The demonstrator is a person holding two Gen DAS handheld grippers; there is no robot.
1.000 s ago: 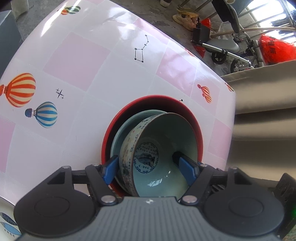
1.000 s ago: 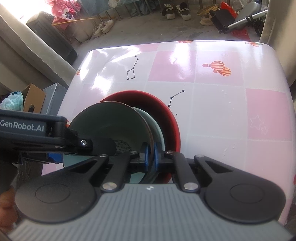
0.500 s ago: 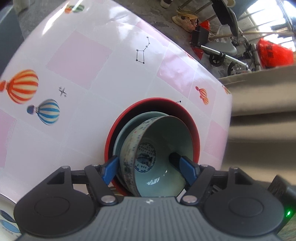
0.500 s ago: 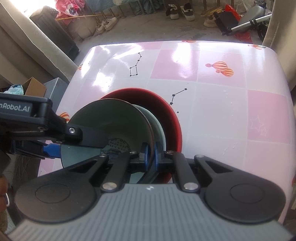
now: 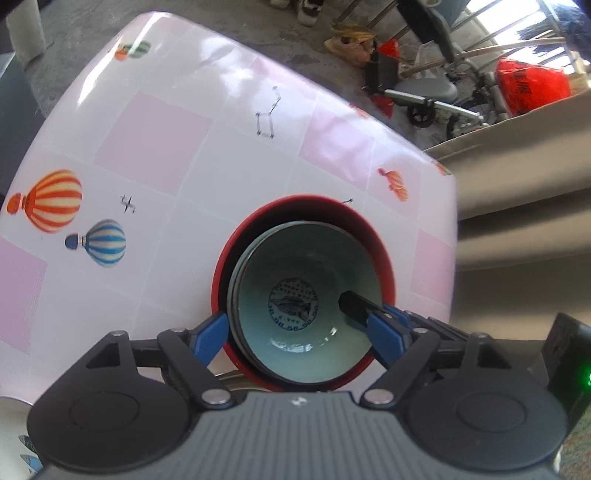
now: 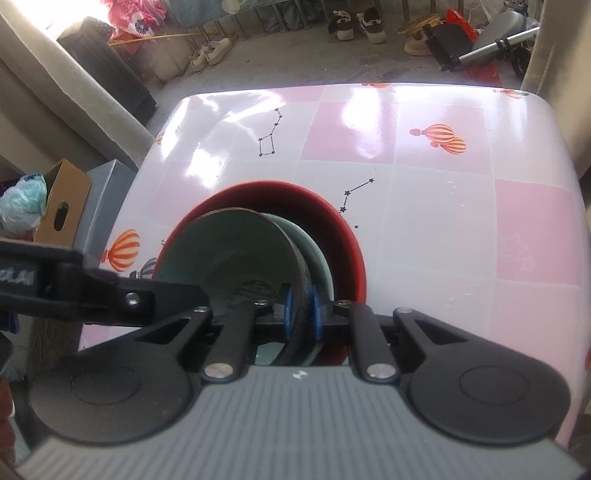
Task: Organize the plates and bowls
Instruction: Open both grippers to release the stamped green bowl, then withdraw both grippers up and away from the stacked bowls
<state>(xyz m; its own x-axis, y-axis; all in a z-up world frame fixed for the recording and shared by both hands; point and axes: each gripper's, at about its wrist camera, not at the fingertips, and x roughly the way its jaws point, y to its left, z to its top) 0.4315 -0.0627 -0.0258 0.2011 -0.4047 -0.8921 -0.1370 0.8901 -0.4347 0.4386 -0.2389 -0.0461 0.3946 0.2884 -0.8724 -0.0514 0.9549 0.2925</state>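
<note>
**Celadon bowl nested in the red bowl, both my grippers on it**

My right gripper is pinched narrow on the wall of the celadon bowl, one blue pad inside the rim and the other outside. The wall sits tight between them. From the left wrist view this same gripper shows as a dark finger reaching into the bowl from the right.

My left gripper stands wide. Its left finger is just outside the bowl on the left, against the rim of the red bowl; its right finger is at the bowl's right edge. Whether either pad actually presses the celadon bowl I cannot tell.

The celadon bowl sits inside a second pale bowl, whose rim shows just beyond it, and both lie inside the red bowl. A round blue fish emblem marks the bottom of the top bowl. In the right wrist view the top bowl looks tilted against the one beneath.

The stack rests on the table, near its near edge, on a glossy cloth of pink and white squares printed with striped balloons and star patterns. A white dish shows at the near left corner. Beyond the far edge, shoes stand on the floor.
</note>
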